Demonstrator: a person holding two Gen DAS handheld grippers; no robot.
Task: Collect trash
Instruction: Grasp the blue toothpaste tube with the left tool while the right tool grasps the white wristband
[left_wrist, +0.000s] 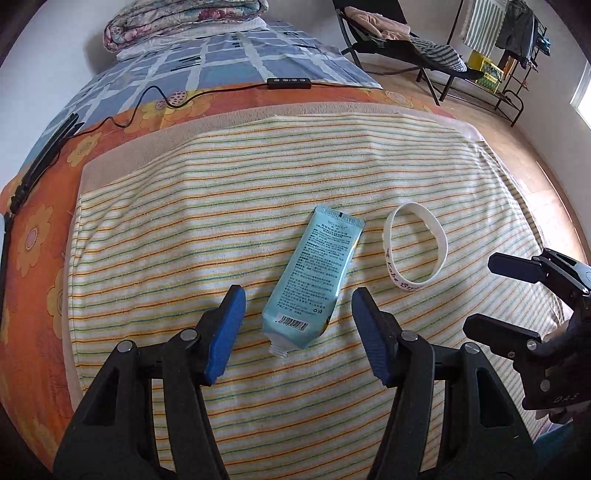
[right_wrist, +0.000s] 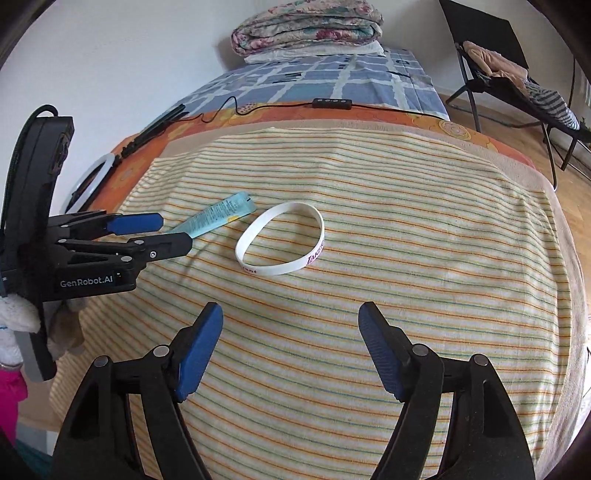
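On striped towel (left_wrist: 184, 240), tube (left_wrist: 310, 280) lying at 12 o'clock between gaping, empty left gripper (left_wrist: 298, 301) fingers; wristband (right_wrist: 282, 240) lying at 12 o'clock beyond right gripper (right_wrist: 290, 317), gaping, holding nothing.

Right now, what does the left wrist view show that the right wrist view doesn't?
Only the left wrist view: the tube's printed back, barcode and uncapped neck, lying between the open left gripper's jaws, plus a clothes rack by the far wall.
Only the right wrist view: a white ring light at the bed's left edge.
Both: the tube, white wristband, striped towel, folded quilt, and the open right gripper.
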